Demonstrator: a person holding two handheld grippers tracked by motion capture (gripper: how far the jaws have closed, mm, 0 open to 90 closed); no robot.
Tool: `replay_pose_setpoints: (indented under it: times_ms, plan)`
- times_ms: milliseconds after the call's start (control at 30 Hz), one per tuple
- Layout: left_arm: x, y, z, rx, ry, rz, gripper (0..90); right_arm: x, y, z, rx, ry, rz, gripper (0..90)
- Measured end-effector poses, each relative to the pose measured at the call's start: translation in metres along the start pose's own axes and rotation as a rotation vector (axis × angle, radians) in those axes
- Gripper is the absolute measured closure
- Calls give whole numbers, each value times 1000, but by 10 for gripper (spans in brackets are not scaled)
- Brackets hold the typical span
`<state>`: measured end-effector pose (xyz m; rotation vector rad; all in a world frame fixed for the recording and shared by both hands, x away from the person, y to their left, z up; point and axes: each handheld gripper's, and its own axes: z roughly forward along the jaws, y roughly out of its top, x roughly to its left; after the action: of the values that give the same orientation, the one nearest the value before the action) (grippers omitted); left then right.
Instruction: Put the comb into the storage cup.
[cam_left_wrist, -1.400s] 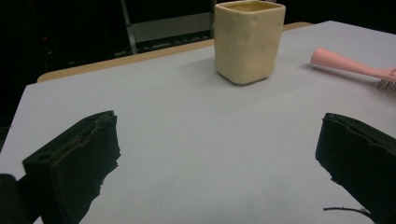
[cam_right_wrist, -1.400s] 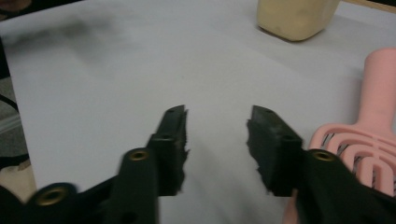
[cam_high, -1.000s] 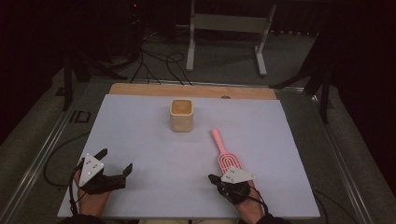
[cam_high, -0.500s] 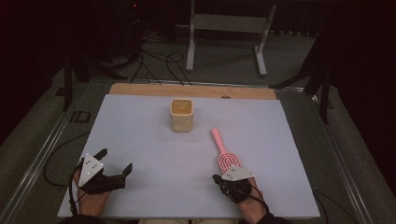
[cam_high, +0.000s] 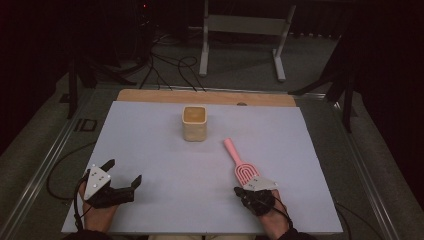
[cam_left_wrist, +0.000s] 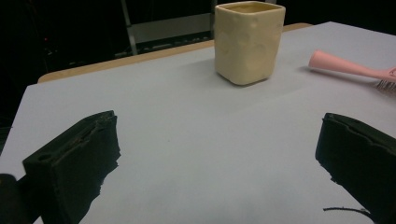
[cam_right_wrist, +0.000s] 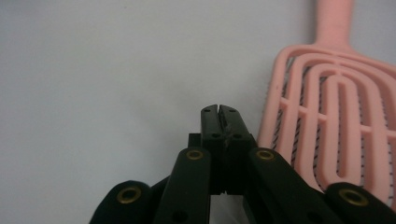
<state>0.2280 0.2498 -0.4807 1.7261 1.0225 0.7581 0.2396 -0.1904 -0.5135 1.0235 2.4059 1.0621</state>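
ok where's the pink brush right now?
The pink brush lies flat on the white table, right of centre in the high view, its head just ahead of the right gripper and its handle angled toward the cream cup.

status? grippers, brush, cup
Left gripper open, empty, near table edge. Right gripper shut, empty, beside pink brush head. Cream cup upright mid-table. Nothing in the way.

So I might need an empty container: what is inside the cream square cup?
The cream square ceramic cup stands upright and open-topped. From above, its inner walls look bare, tan-shaded; its bottom is too dim to settle.
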Motion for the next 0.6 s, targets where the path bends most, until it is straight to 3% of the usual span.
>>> replay_pose_setpoints:
  times_ms: [600]
  plan:
    - [0, 0, 1, 3, -3, 2, 3, -34, -8, -15, 6, -63, 126, 898]
